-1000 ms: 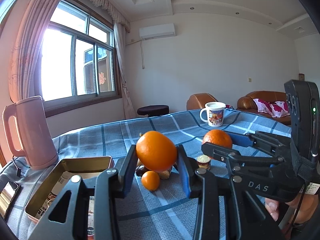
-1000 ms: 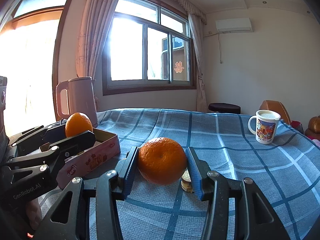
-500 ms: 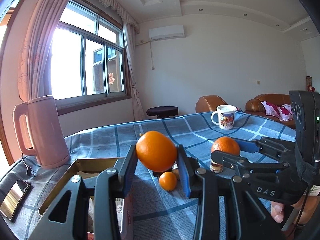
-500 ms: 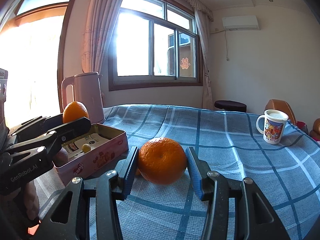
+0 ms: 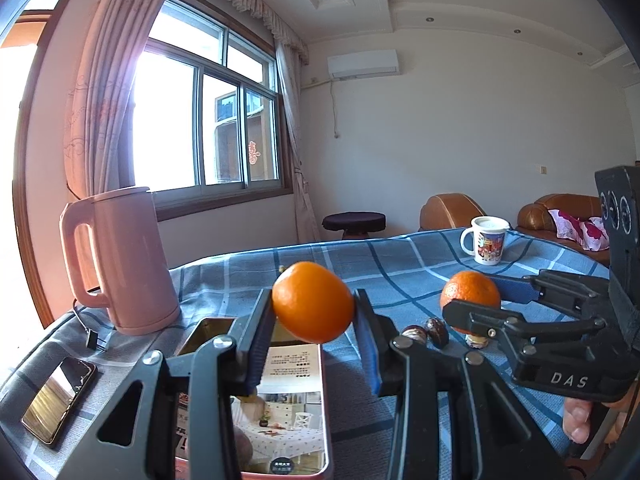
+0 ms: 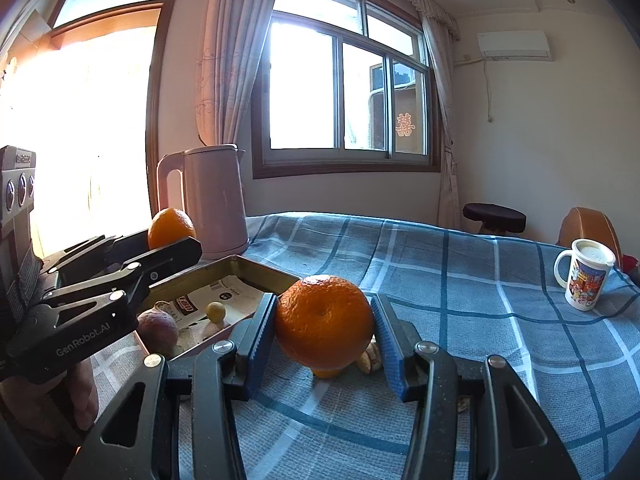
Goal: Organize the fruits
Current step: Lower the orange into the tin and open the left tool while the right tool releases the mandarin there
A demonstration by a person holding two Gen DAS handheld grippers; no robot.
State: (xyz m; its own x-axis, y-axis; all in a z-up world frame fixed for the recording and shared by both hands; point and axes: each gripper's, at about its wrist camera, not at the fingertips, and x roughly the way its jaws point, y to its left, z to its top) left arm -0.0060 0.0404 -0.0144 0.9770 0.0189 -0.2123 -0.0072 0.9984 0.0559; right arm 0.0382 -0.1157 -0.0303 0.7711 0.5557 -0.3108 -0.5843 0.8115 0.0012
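My left gripper [image 5: 313,305] is shut on an orange [image 5: 310,310] and holds it in the air above the far part of the open tin box [image 5: 208,326]. My right gripper [image 6: 325,309] is shut on a larger orange [image 6: 324,320], just right of the tin box [image 6: 260,270] and above the blue checked cloth. In the tin lie a dark purple fruit [image 6: 158,330] and a small yellow fruit [image 6: 216,311] on printed paper. Under the right orange sit a small orange [image 6: 326,372] and a walnut [image 6: 370,357]. Each view shows the other gripper with its orange [image 5: 470,296] [image 6: 171,227].
A pink kettle [image 5: 124,260] stands behind the tin at the left, with a phone [image 5: 60,396] lying near the table's left edge. A printed mug [image 6: 586,276] stands far right. Dark nuts [image 5: 436,330] lie on the cloth between the grippers. A hand [image 5: 578,420] holds the right gripper.
Both grippers have carried their oranges leftward toward the tin. The left orange now hangs over the tin, and the right orange is beside its near corner.
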